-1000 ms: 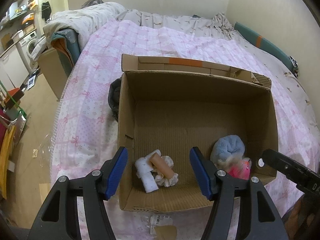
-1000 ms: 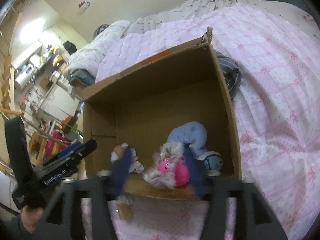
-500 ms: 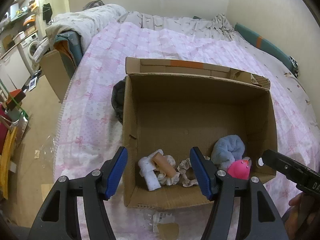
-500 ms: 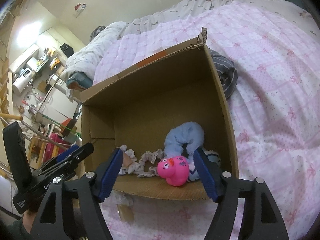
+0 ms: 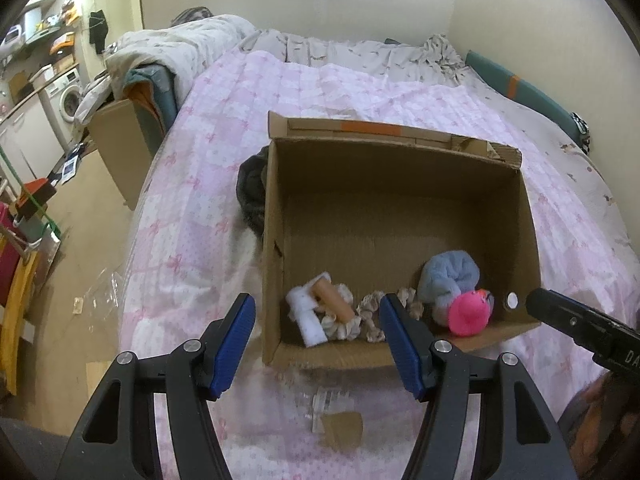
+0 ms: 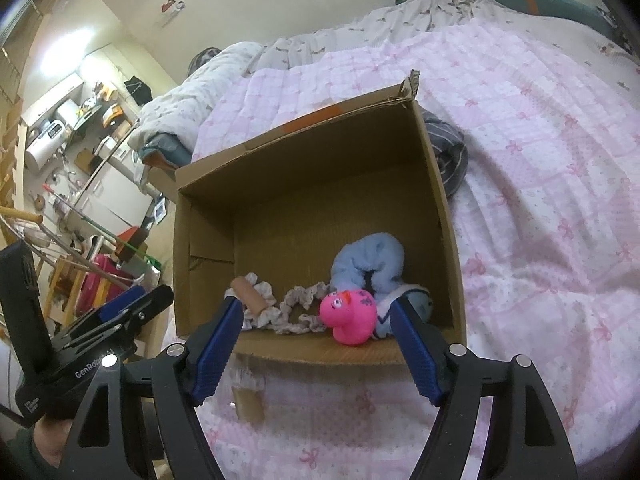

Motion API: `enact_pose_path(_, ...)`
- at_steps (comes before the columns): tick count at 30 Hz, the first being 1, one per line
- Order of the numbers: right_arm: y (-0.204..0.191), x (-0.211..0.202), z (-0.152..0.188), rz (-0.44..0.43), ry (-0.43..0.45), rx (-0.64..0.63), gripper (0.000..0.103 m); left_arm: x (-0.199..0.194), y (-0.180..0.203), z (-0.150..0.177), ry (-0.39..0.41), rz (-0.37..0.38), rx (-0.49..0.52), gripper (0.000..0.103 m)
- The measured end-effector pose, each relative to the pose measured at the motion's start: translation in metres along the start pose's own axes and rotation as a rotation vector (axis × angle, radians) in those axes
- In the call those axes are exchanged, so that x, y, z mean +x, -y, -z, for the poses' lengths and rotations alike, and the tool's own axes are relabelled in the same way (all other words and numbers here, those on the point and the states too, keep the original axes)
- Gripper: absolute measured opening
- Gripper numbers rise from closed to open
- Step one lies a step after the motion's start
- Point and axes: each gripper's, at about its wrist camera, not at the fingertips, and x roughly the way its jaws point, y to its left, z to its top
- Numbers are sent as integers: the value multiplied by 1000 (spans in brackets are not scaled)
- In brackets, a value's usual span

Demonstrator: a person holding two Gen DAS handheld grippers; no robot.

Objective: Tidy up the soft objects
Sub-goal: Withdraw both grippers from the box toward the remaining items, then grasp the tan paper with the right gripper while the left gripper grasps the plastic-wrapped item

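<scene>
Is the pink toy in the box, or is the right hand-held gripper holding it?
In the box. The pink toy lies on the cardboard box floor; the right hand-held gripper is open, empty.

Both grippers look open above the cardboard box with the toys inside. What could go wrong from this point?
1. The cardboard box sits on a soft pink quilt near the bed edge; a nudge from either gripper could tip or slide it.
2. The beige scrunchie lies tangled by the pink toy; grabbing one might drag the other.
3. A dark garment is wedged beside the box and could be overlooked.
</scene>
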Motion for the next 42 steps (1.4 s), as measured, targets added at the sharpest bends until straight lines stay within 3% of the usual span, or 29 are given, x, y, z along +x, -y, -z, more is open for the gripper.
enact_pose_path(10,-16,-5,29,51,-1,-31,80,-15,-14,23,-10,-26,-25,62)
enact_pose_path(18,-25,0,45,90,-59,-71,80,-16,-30,39,-50,-62,-47,62)
enact_pose_path(33,-15,33,67,-35,-239,-11,80,2,-55,44,-138,-90,-188,62)
enact_pose_path(42,-59,78,83,-40,-342,-147,80,11,-75,45,-186,-109,-295,62)
